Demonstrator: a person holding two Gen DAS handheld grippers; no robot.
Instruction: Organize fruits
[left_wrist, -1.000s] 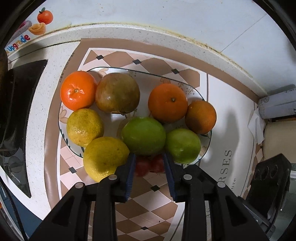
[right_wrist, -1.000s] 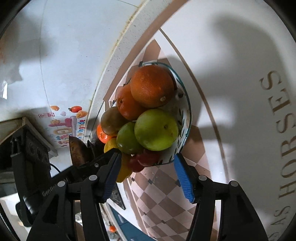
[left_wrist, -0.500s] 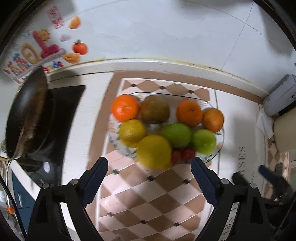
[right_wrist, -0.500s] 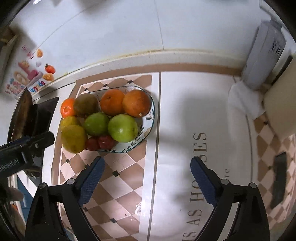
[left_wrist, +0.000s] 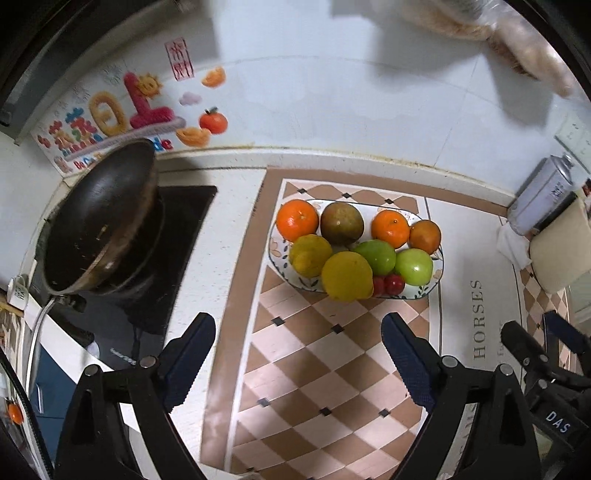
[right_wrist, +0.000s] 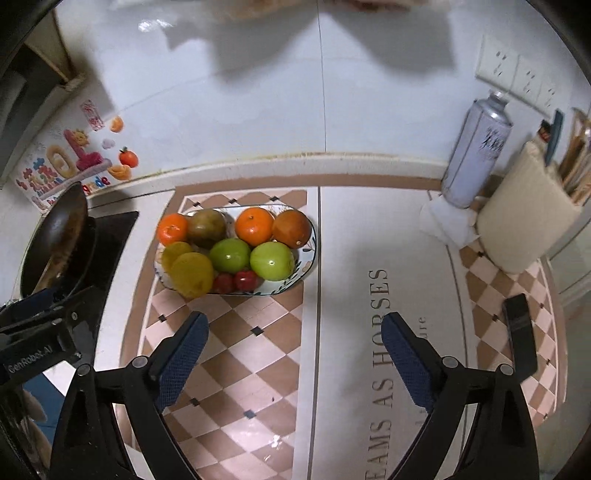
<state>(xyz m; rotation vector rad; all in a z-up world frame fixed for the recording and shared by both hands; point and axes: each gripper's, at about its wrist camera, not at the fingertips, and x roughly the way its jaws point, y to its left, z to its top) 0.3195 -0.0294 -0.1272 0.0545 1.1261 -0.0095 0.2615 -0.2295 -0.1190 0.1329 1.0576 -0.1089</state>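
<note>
A patterned oval plate on the checkered counter holds several fruits: oranges, a brownish fruit, two green fruits, yellow lemons and small red tomatoes at the front rim. My left gripper is open and empty, held back above the counter in front of the plate. My right gripper is open and empty, in front and to the right of the plate.
A dark wok sits on a black stove at the left. A spray can, a crumpled tissue and a beige holder stand at the back right. A black phone lies at right.
Both grippers have pulled back and up from the plate. The left jaws, narrow around the red tomatoes a second ago, opened wide and left them on the plate.
</note>
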